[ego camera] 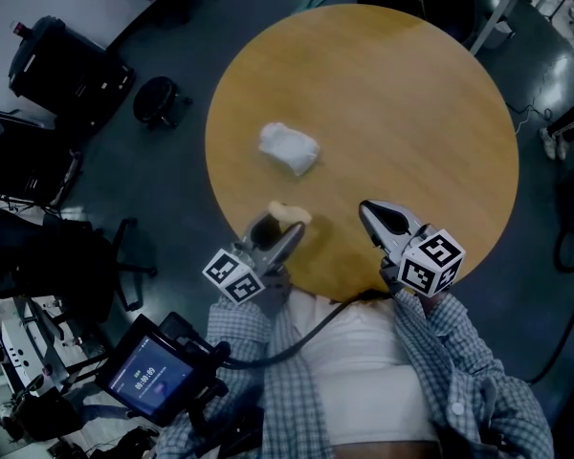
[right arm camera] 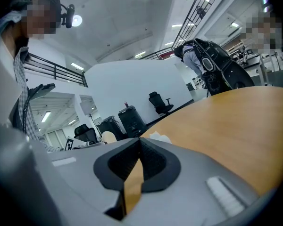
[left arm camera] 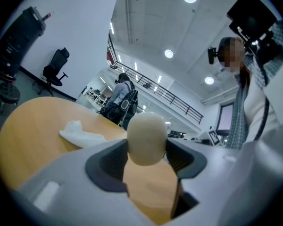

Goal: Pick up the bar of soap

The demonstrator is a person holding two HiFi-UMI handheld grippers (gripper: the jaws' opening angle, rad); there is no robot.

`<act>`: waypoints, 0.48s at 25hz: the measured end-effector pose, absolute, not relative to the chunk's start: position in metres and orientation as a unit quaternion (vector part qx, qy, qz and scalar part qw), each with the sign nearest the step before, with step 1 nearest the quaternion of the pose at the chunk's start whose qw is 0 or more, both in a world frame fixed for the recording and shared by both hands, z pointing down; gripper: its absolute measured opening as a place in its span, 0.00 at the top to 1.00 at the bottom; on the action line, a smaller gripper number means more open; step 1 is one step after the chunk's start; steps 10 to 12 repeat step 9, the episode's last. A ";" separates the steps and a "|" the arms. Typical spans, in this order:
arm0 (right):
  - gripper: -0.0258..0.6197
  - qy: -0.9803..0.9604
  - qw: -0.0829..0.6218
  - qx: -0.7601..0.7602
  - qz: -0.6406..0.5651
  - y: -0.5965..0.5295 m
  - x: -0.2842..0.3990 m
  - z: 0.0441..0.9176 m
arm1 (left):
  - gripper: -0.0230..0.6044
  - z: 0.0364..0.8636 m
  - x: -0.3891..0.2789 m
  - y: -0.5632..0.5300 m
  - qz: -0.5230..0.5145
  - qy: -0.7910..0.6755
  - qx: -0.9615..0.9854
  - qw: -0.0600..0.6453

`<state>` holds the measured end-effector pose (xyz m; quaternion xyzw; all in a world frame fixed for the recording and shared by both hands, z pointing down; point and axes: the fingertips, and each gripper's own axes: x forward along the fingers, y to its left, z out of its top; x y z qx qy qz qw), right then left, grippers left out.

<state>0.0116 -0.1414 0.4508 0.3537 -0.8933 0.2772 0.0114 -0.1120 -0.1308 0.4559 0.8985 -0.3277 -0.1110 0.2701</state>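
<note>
One bar of soap (left arm camera: 146, 138) in upward-tilted left gripper (ego camera: 279, 224).
</note>
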 end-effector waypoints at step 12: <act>0.96 -0.894 0.014 0.354 0.275 -0.112 0.024 0.441 | 0.56 0.446 -0.100 -0.103 -0.111 -0.328 0.899 0.270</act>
